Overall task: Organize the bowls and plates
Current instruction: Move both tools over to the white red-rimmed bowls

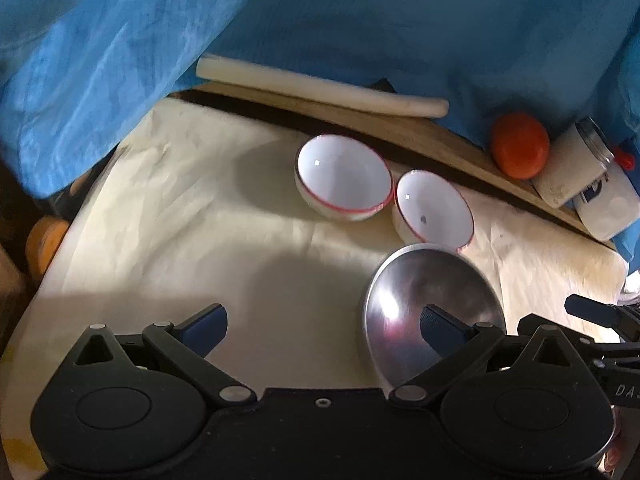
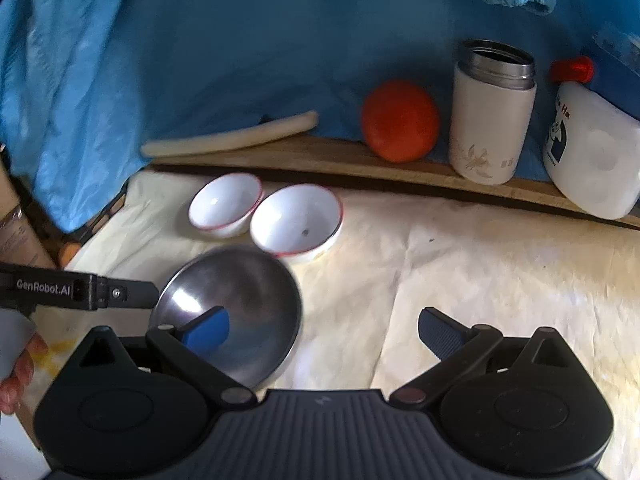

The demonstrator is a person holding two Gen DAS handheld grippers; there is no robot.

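Two white bowls with red rims stand side by side on the cream table cover, the left one (image 1: 344, 176) (image 2: 226, 204) and the right one (image 1: 434, 210) (image 2: 298, 218), which has a dark speck inside. A steel bowl (image 1: 424, 280) (image 2: 248, 288) lies in front of them, looking tilted and blurred. My left gripper (image 1: 324, 328) is open, its right finger over the steel bowl. My right gripper (image 2: 324, 328) is open too, its left finger over the same bowl. Each gripper shows in the other's view, the left gripper (image 2: 120, 292) reaching the bowl's rim and the right gripper (image 1: 592, 314) at the edge.
A wooden board (image 2: 340, 156) along the back carries a pale rod (image 2: 232, 138), an orange fruit (image 2: 400, 126), a cream flask (image 2: 490, 120) and a white red-capped bottle (image 2: 592, 160). Blue cloth (image 2: 240, 40) hangs behind. A hand (image 2: 16, 376) shows at the left.
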